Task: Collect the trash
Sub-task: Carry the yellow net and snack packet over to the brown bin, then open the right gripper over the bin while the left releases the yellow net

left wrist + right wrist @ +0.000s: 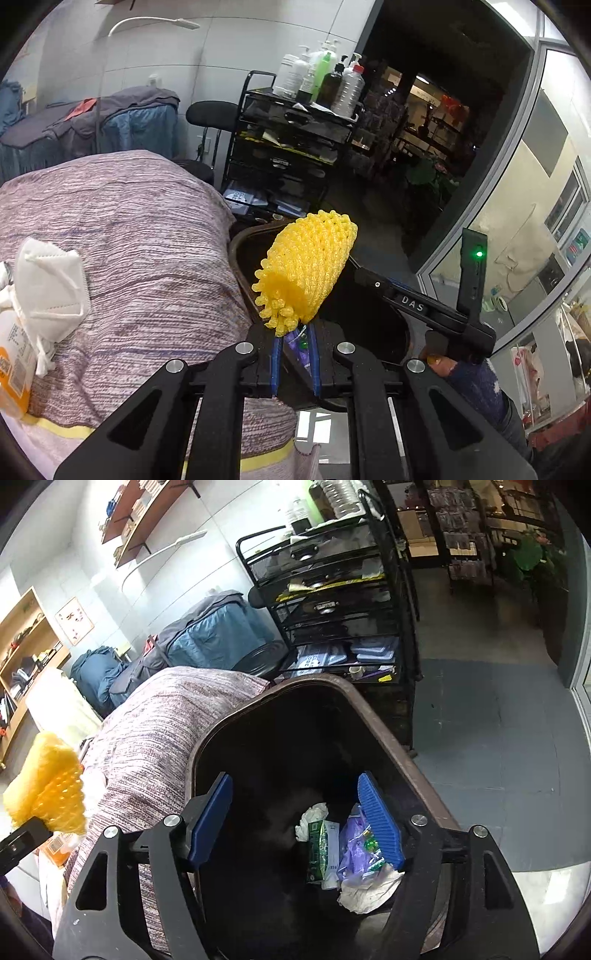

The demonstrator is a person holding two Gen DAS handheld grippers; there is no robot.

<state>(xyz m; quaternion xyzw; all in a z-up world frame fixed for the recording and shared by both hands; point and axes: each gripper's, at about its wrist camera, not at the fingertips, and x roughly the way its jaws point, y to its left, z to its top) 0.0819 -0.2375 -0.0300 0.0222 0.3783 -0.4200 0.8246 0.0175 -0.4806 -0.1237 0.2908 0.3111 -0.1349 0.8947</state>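
Dark trash bin filled centre of right view, beside the striped bedcover. Left gripper was clamped on the yellow foam fruit net, mid-frame over the rim. Right gripper gaped wide, empty. Best: carry net fully inside rim before releasing. Bin bottom mostly black; the scraps inside were hard to identify.

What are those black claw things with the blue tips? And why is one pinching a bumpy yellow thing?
They are grabbers that a person holds, one per hand, each carrying a camera looking along its fingers. The left gripper pinches a yellow foam net, the kind that wraps fruit. On the striped blanket lies a white face mask. The right gripper hangs open over a dark trash bin. Inside are a green carton, a purple wrapper and crumpled tissue.
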